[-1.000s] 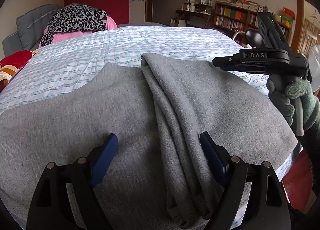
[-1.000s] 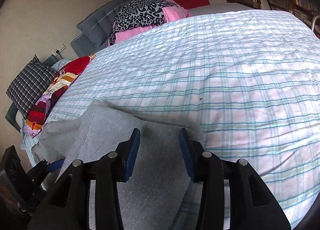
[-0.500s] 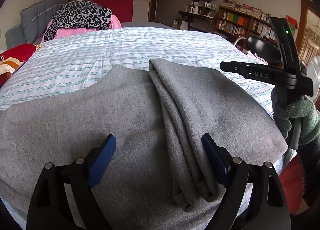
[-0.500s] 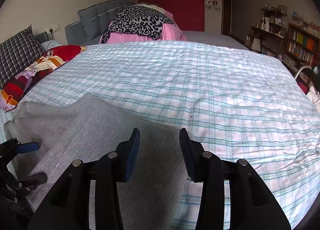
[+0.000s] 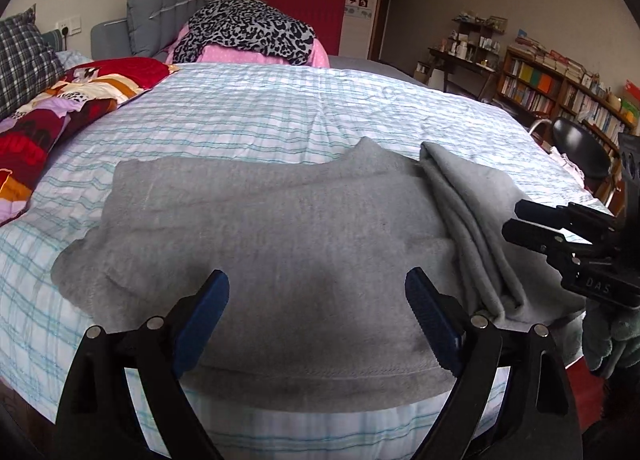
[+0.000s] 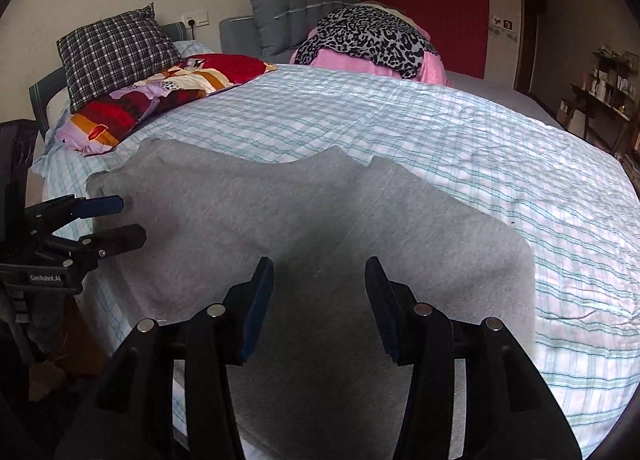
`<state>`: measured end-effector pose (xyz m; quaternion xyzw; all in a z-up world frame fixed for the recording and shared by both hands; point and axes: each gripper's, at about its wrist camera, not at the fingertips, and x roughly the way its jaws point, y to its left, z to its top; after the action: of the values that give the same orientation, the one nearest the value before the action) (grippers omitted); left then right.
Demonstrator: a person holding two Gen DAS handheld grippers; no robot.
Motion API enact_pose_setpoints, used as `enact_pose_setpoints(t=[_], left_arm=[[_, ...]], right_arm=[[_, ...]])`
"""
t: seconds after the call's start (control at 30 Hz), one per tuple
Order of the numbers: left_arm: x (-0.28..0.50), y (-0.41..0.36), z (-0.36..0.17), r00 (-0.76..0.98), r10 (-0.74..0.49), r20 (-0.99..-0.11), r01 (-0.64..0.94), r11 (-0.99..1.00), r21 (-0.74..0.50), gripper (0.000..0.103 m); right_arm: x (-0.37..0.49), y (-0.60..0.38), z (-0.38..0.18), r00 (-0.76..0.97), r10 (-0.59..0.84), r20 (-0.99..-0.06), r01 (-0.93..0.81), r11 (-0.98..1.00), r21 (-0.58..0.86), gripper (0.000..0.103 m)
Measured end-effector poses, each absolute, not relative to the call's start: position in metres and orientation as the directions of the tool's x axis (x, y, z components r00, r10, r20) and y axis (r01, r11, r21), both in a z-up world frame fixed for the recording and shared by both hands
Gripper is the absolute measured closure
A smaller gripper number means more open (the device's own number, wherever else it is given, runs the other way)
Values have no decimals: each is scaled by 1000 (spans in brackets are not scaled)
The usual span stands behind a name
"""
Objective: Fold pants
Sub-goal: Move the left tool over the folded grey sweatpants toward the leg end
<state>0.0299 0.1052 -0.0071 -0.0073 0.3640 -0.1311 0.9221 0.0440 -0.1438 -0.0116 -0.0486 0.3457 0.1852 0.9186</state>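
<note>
Grey pants spread on the checked bed, both tongs above them with nothing held.

The bed (image 5: 280,115) fills the view, and the grey pants (image 5: 280,227) lie across its near edge, one part folded over at the right. The left gripper (image 5: 316,312) gapes wide, jaws just opening further, nothing between them. The right gripper (image 6: 320,300) stands partly open, also widening, gripping nothing.

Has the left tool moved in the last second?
Yes. The left tool has slid left along the pants: the bunched fold, between its fingers earlier, now lies right of them, and its jaws have been opening.
</note>
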Motion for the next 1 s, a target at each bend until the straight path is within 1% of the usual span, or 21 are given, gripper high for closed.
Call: enact_pose_setpoints(t=[0.13, 0.27, 0.37, 0.47, 0.57, 0.67, 0.8, 0.87, 1.0], left_arm=[[25, 137, -14, 699, -198, -687, 152, 980, -128, 14], [17, 155, -13, 695, -221, -684, 138, 975, -174, 14], [9, 158, -9, 705, -211, -677, 138, 977, -161, 14], [2, 168, -4, 719, -168, -674, 94, 985, -145, 13], [-1, 190, -1, 734, -133, -665, 26, 985, -169, 13], [4, 212, -6, 722, -122, -681, -54, 971, -231, 13], [17, 230, -20, 683, -199, -703, -102, 927, -361, 13], [23, 235, -25, 683, -218, -697, -122, 907, -402, 13], [34, 241, -25, 692, -292, -660, -114, 859, -499, 14]], right_arm=[[43, -125, -32, 673, 287, -682, -380, 925, 13, 54], [40, -126, -50, 700, 299, -648, -362, 931, 39, 53], [36, -125, -53, 719, 291, -631, -356, 934, 25, 53], [37, -127, -55, 722, 298, -625, -351, 935, 40, 53], [37, -128, -56, 724, 301, -620, -351, 935, 45, 53], [36, -126, -56, 732, 297, -613, -350, 936, 36, 53], [36, -127, -57, 737, 302, -605, -347, 937, 44, 53], [35, -128, -58, 739, 302, -602, -347, 937, 45, 53], [35, -128, -58, 742, 305, -597, -347, 937, 48, 53]])
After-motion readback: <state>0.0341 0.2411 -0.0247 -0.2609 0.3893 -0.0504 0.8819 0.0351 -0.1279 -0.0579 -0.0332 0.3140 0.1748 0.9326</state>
